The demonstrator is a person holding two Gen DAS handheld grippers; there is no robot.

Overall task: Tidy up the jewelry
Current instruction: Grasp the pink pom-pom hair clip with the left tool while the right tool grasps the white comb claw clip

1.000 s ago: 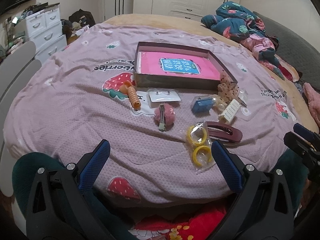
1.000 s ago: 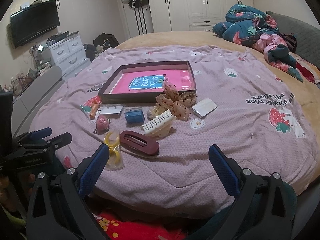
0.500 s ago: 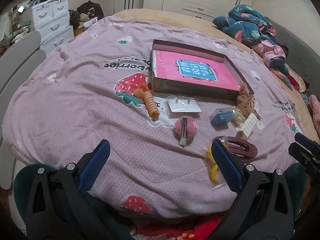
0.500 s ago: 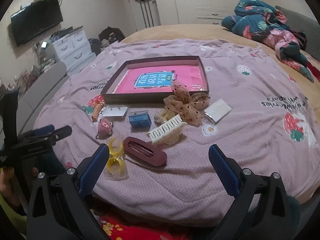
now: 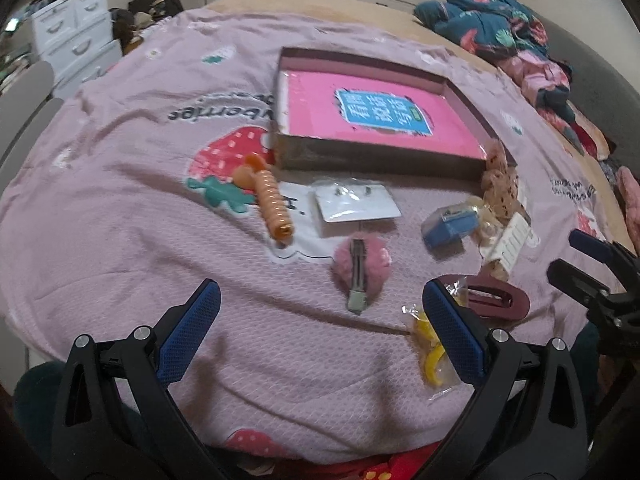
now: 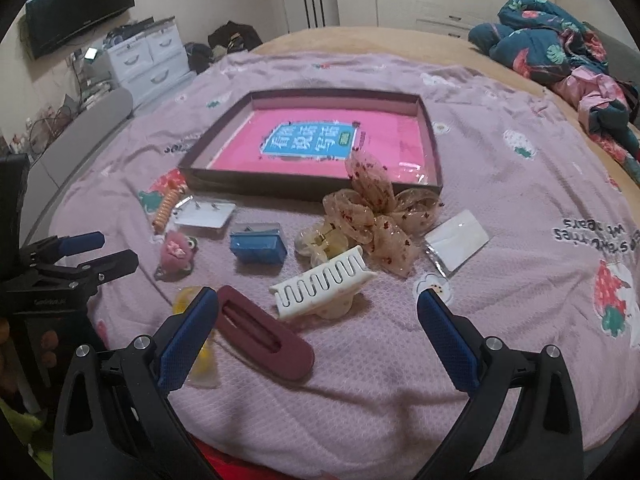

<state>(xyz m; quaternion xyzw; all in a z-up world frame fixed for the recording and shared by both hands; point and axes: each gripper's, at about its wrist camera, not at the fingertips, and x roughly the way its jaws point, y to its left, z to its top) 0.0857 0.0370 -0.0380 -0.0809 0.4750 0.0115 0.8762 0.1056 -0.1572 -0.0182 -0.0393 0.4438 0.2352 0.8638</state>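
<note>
A shallow brown box (image 5: 304,152) (image 6: 304,190) with a pink booklet inside lies on the purple bedspread. In front of it lie an orange spiral hair tie (image 5: 272,204), an earring card (image 5: 356,204), a pink fuzzy clip (image 5: 360,268), a small blue box (image 6: 258,246), a maroon hair clip (image 6: 260,332), a white claw clip (image 6: 324,284), a sheer bow (image 6: 380,212) and bagged yellow rings (image 5: 430,344). My left gripper (image 5: 316,332) is open, just short of the pink clip. My right gripper (image 6: 318,336) is open, near the maroon and white clips.
A white packet (image 6: 456,242) lies right of the bow. Crumpled teal and pink bedding (image 6: 560,52) sits at the far right. White drawers (image 6: 148,60) and a wall television (image 6: 80,8) stand left of the bed. Bare bedspread stretches to the left (image 5: 120,208).
Both grippers have moved forward and lower toward the jewelry, which now looks larger. The left view has shifted so the pink clip is nearer centre. Both stay open; nothing has been grasped.
</note>
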